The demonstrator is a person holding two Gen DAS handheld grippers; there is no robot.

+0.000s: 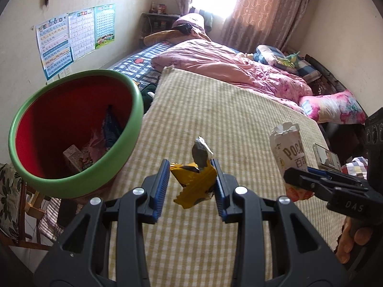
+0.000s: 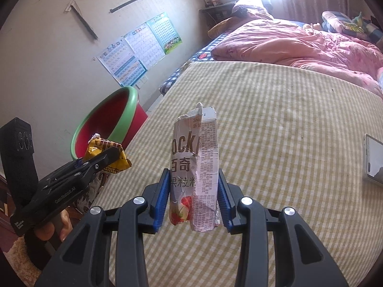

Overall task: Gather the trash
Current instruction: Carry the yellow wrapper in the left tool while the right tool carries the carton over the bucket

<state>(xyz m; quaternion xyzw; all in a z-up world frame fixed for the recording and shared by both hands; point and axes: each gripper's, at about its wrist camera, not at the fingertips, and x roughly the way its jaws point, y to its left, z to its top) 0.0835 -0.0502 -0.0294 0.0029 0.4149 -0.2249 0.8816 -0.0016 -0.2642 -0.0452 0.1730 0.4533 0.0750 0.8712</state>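
Left wrist alone: trash inside bin (image 1: 71, 129), fingers (image 1: 191, 181) clenched on yellow wrapper (image 1: 195, 181).

Left claw (image 1: 192, 179): blue pads clamped on a crumpled yellow wrapper (image 1: 195, 183), held above the checked bed (image 1: 215, 110). Green-rimmed red bin (image 1: 112, 153), left, contains a small carton and wrappers. Right claw (image 1: 296, 179), right edge, grips a torn white snack box (image 1: 288, 148). Phone (image 1: 326, 159) beyond it.

Deep inside the green-rimmed red plastic bin (image 1: 71, 129), shadow blurs the discarded packets. The crushed white cardboard Pocky box (image 1: 288, 153) loses its last letter at the fold. The silver phone (image 2: 373, 162) is cropped at right.
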